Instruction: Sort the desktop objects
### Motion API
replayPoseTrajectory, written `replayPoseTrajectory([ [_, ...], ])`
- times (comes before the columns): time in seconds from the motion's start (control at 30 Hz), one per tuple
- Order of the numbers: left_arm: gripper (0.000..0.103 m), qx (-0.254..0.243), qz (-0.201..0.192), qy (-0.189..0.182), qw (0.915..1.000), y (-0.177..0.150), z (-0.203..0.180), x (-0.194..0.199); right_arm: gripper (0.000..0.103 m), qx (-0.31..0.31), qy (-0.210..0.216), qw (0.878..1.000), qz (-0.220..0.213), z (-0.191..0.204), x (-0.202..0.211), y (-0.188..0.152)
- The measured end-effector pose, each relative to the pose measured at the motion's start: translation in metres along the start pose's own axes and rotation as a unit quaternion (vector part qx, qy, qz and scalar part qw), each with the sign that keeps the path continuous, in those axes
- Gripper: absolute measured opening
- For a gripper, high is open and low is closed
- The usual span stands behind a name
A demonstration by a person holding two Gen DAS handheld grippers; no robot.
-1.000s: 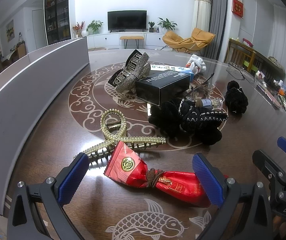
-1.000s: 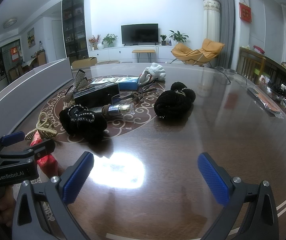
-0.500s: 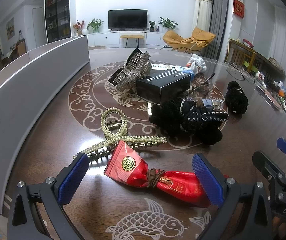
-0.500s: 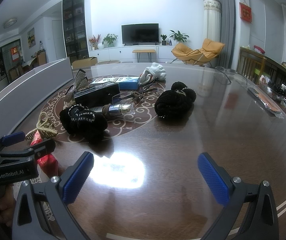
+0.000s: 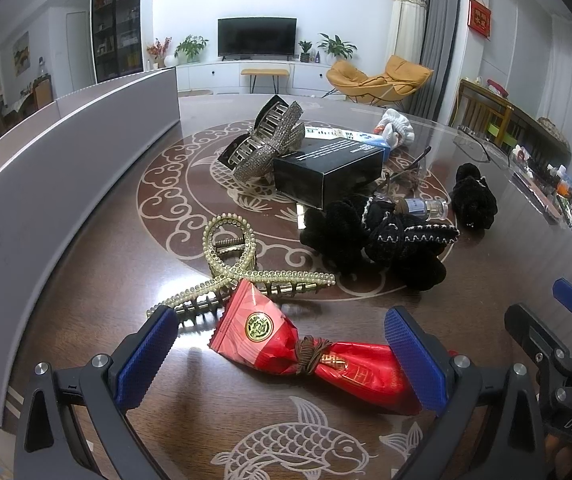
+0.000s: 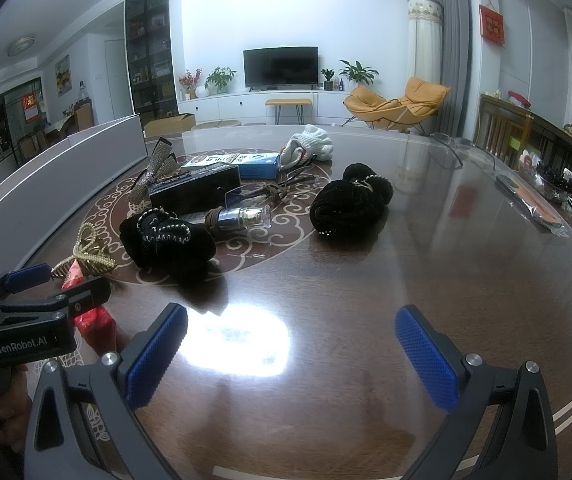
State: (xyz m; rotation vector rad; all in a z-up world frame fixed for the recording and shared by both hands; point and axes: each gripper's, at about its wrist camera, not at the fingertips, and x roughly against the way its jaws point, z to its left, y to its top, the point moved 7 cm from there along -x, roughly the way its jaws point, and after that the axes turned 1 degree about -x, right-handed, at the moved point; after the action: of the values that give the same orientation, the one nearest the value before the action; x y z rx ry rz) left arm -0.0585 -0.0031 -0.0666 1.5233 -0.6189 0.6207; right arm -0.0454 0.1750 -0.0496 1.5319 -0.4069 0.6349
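A red foil packet (image 5: 309, 352) tied with brown cord lies between the blue pads of my open left gripper (image 5: 282, 354), not clamped. Just beyond it rests a pearl hair claw (image 5: 230, 268). Farther back sit a black stitched bow (image 5: 381, 236), a small glass bottle (image 5: 425, 206), a black box (image 5: 329, 168) and a rhinestone bow clip (image 5: 266, 144). My right gripper (image 6: 289, 356) stands open over bare tabletop, with the black bow (image 6: 166, 240) and a black scrunchie (image 6: 345, 204) ahead of it. The left gripper (image 6: 30, 292) shows at that view's left edge.
A long grey panel (image 5: 46, 168) runs along the table's left side. A blue box (image 6: 258, 164), white gloves (image 6: 309, 146) and glasses (image 6: 286, 184) lie at the back. Clutter lines the right edge (image 6: 557, 196). The table (image 6: 425, 264) has bare room right of centre.
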Motion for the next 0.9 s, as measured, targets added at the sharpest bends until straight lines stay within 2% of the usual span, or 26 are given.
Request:
replayPoseTrajectory([
  [0.9, 0.103, 0.006, 0.002, 0.000, 1.0000, -0.0003, 0.0014, 0.0005, 0.103, 0.000, 0.001, 1.000, 0.000, 0.0000, 0.0000, 0.0001],
])
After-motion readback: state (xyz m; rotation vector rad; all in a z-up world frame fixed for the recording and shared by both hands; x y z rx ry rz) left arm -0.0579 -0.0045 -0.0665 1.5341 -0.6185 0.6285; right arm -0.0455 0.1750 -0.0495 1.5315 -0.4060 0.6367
